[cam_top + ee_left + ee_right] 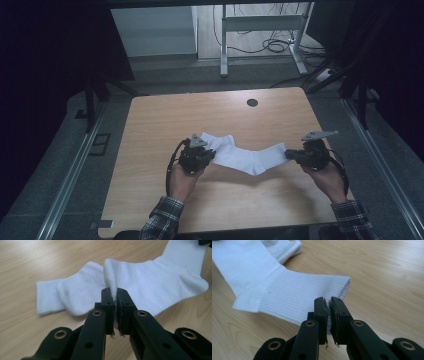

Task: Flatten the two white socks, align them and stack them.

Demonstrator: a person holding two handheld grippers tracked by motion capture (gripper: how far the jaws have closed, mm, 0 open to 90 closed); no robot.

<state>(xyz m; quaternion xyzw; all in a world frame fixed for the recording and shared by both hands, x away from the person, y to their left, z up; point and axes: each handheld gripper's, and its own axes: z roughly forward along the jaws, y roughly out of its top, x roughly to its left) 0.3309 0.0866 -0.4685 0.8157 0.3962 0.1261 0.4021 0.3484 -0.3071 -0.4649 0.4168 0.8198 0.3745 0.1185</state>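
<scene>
A white sock [250, 159] stretches across the wooden table [165, 120] between my two grippers. My left gripper [212, 158] is shut on a pinched fold at the sock's toe end [110, 270]; its jaws [115, 291] meet on the fabric. My right gripper [327, 300] is shut on the edge of the ribbed cuff [299, 295], which lies at the right of the sock in the high view [288, 155]. A second white sock [65, 295] lies flat partly beneath the first, near the left gripper [220, 139].
A round black cable hole [252, 102] sits near the table's far edge. Beyond the table stand a metal desk frame [260, 22] and loose cables [272, 46] on the floor. Bare wood surrounds the socks on all sides.
</scene>
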